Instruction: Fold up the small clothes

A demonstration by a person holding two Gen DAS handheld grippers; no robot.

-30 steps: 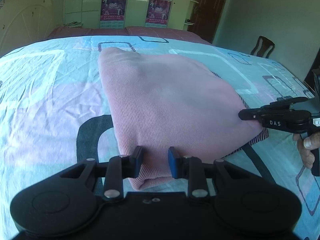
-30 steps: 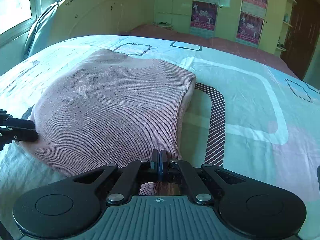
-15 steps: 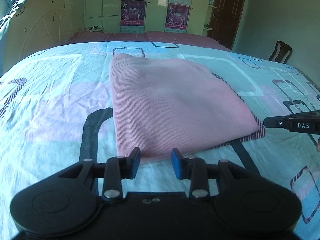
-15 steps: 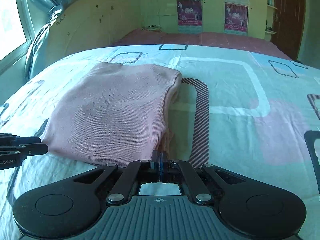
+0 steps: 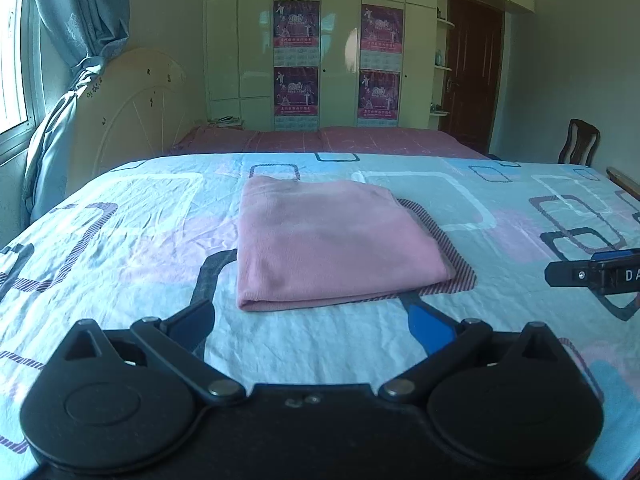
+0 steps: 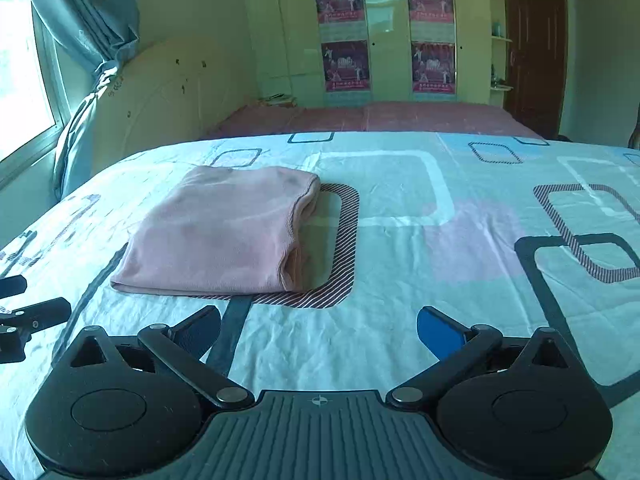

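Observation:
A pink knit garment (image 5: 332,244) lies folded into a flat rectangle on the patterned bedspread (image 5: 120,240). It also shows in the right wrist view (image 6: 224,232), with its layered open edge to the right. My left gripper (image 5: 312,320) is wide open and empty, held back from the garment's near edge. My right gripper (image 6: 320,328) is wide open and empty, near and to the right of the garment. Each gripper shows at the edge of the other's view: the right one (image 5: 592,274), the left one (image 6: 24,312).
The bed fills the foreground, with a pink sheet (image 5: 332,140) at its far end. A cream headboard (image 5: 132,112) and blue curtain (image 5: 80,40) stand at the left. A wardrobe with posters (image 5: 336,60) is at the back, and a wooden chair (image 5: 578,148) at the right.
Both grippers have pulled back from the garment. The right gripper let go of the garment's edge and opened wide. The left gripper opened wider. The garment now lies flat and folded.

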